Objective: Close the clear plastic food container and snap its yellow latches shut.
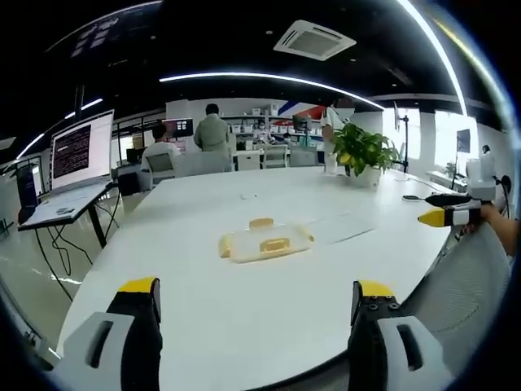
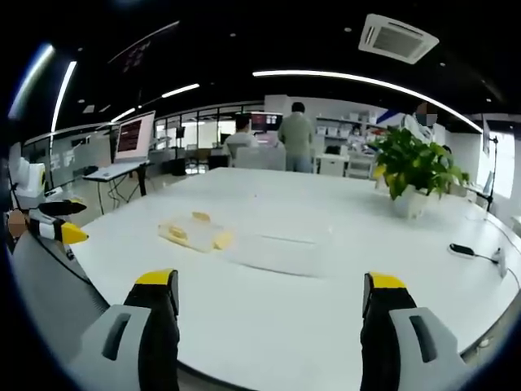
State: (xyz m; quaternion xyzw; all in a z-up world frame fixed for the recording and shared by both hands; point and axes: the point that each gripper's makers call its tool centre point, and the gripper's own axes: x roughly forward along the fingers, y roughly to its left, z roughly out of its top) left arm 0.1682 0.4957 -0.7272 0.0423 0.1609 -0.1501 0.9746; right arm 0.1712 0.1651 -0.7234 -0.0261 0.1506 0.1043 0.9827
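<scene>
Container (image 1: pixel 266 242) lay mid-table (image 1: pixel 244 326), well ahead of both tongs, lid looked unclosed beside it. Left tongs (image 1: pixel 256 314) spread, empty. Right tongs (image 2: pixel 273 314) spread, empty. Closing and latching all remained.

Both views look level across the white table (image 1: pixel 244 309) from its near edge, sharing the container (image 1: pixel 264 241)

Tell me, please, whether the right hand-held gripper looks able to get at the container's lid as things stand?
Probably yes: the right hand-held gripper is open and faces the lid across bare white table, with nothing between them.
</scene>
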